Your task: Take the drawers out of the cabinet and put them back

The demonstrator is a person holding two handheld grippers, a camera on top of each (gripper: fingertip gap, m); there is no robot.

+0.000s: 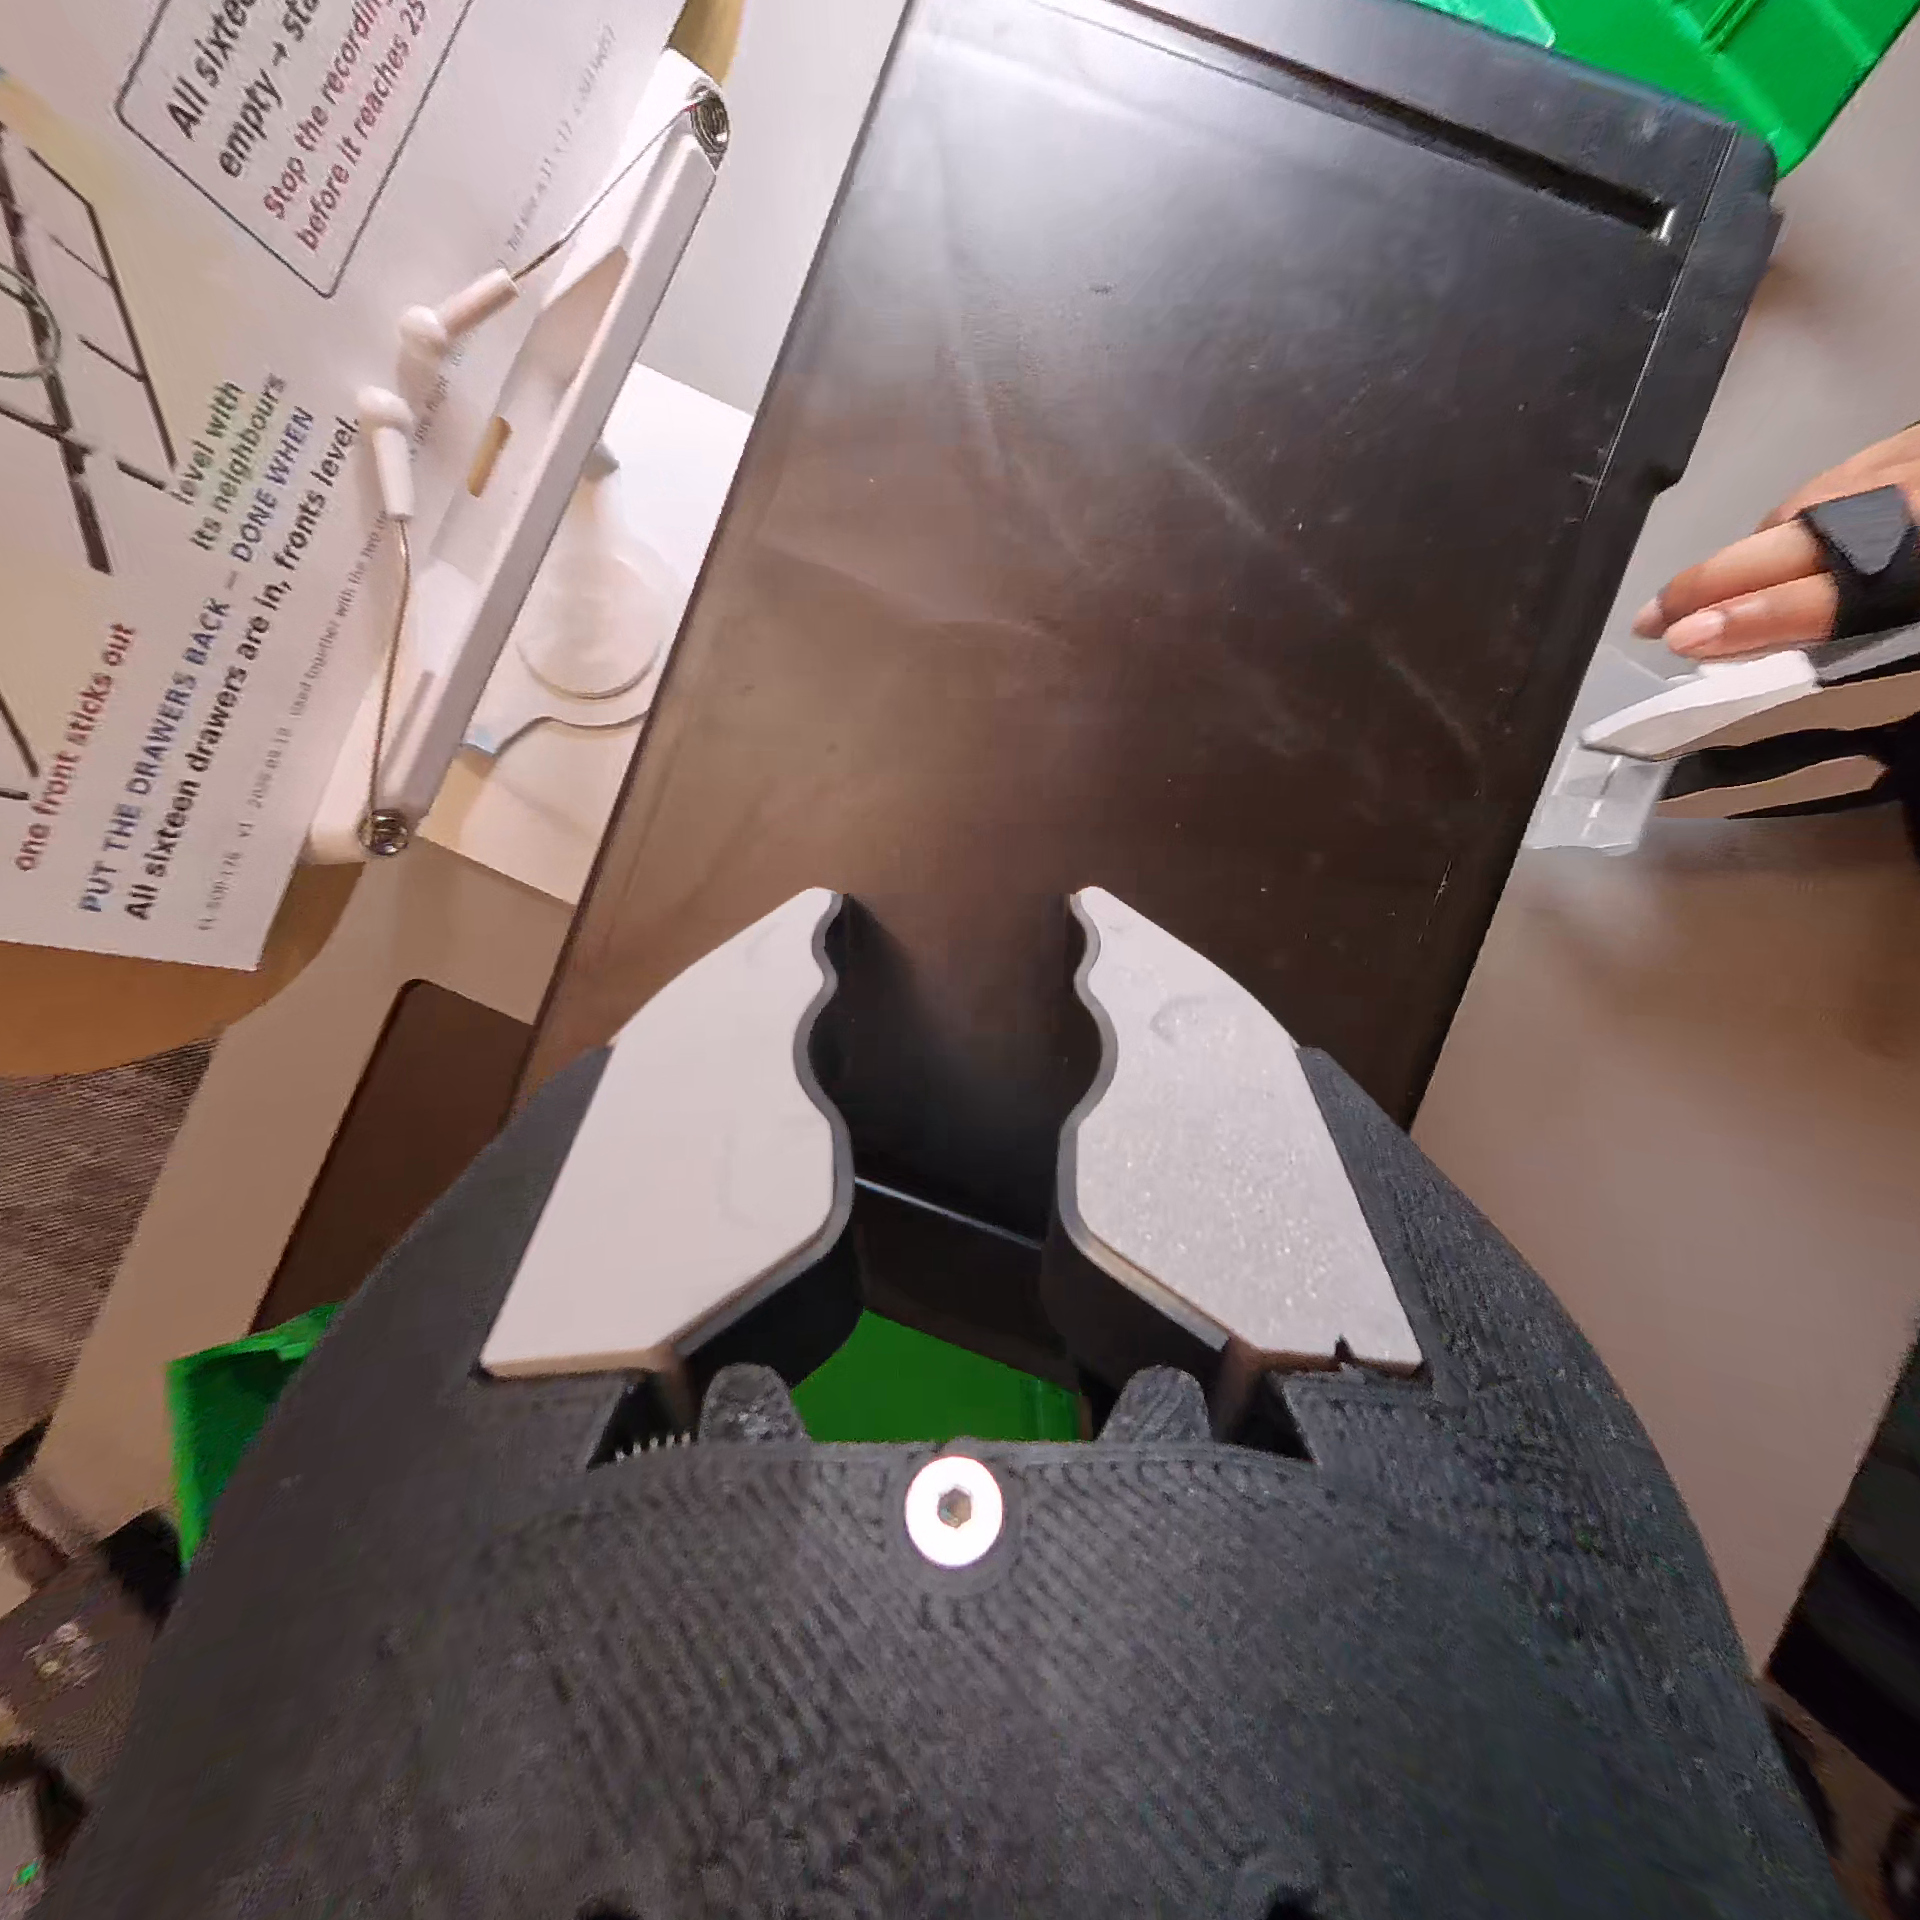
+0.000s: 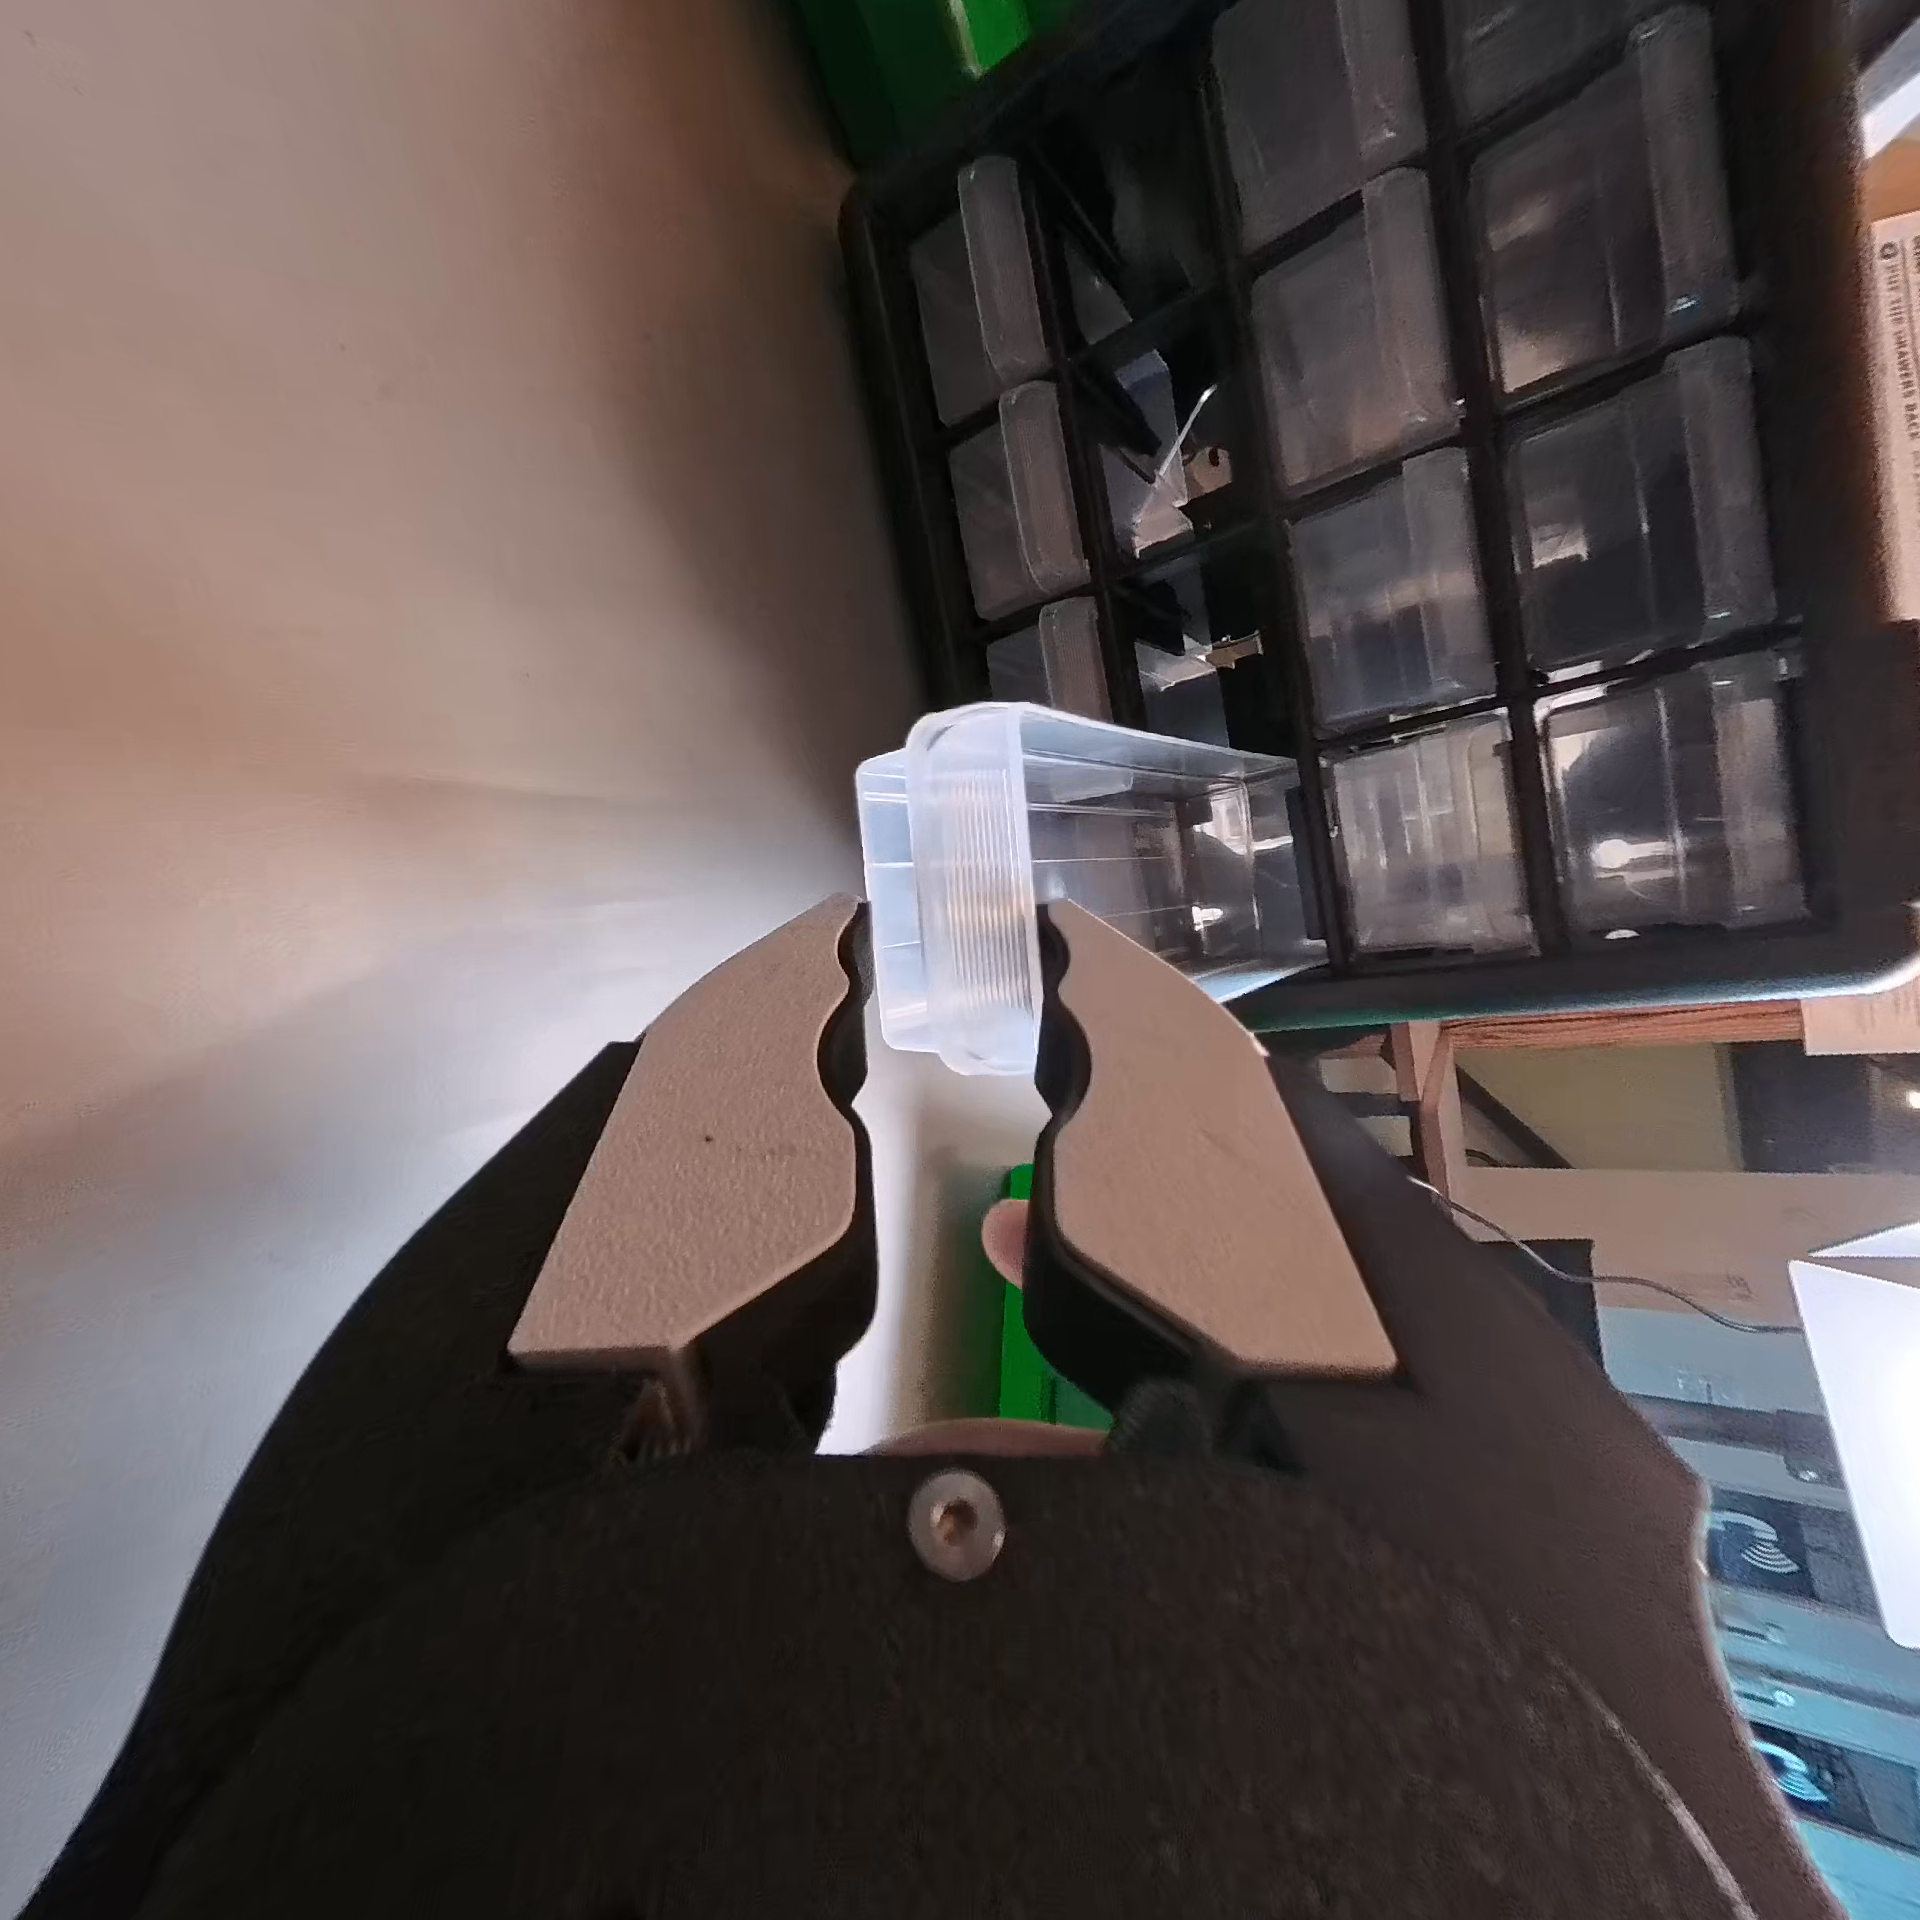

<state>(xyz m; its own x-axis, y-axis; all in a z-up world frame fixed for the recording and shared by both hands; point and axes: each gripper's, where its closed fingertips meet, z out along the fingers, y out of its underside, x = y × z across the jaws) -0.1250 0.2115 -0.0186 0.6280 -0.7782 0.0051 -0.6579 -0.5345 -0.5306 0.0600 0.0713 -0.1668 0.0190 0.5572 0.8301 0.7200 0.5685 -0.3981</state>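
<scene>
The black cabinet [image 1: 1195, 520] fills the left wrist view, seen from its plain outer panel. My left gripper [image 1: 951, 914] is shut on the cabinet's near edge, with black wall between its fingers. In the right wrist view the cabinet [image 2: 1829, 468] shows its grid of clear drawers, with some slots in one column empty. My right gripper [image 2: 951, 914] is shut on the front handle of a clear drawer [image 2: 1101, 831], whose back end sits in a slot at the grid's edge. The right gripper [image 1: 1714, 707] and drawer [image 1: 1590, 800] also show at the left view's right edge.
A printed sheet [image 1: 208, 520] stands clipped on a white holder [image 1: 540, 468] left of the cabinet. Green bins lie behind [image 1: 1766, 62] and below [image 1: 935, 1382]. A person's hand [image 1: 1745, 603] holds the right gripper. The beige table [image 2: 416, 623] spreads beside the cabinet.
</scene>
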